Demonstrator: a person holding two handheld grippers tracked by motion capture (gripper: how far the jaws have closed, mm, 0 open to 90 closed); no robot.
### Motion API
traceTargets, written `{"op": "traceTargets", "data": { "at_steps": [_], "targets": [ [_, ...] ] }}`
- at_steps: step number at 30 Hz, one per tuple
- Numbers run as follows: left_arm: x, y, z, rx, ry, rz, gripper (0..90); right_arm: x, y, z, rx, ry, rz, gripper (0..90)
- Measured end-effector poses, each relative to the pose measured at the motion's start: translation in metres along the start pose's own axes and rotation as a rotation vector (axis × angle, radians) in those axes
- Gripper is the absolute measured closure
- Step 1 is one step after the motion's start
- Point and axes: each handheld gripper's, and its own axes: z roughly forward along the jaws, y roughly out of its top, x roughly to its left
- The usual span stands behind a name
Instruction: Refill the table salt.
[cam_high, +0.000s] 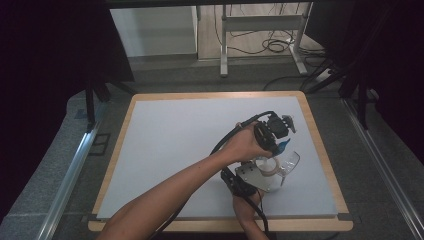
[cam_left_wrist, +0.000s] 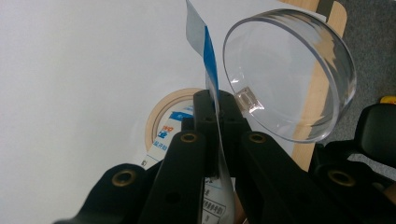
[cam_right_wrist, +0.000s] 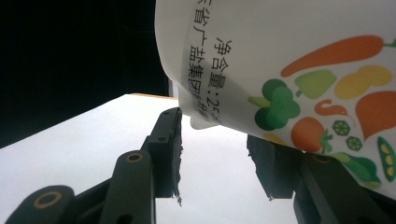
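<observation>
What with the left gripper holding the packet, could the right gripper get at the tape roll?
Probably not: the packet hangs before the right gripper, jaws open, and over the tape roll.

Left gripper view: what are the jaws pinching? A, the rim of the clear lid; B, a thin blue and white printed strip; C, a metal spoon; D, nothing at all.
B: the left gripper has its jaws shut on the strip, which rises between them, while the clear lid stands apart to the right.
</observation>
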Motion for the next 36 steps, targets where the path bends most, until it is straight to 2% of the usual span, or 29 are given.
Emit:
{"op": "traceTargets", "data": {
  "at_steps": [36],
  "targets": [
    [-0.0014, 0.0006, -0.0004, -0.004, 0.005, 0.005, 90.0, 0.0001, 0.0013, -0.0008, -0.005, 0.001, 0.000, 55.9]
  ]
}}
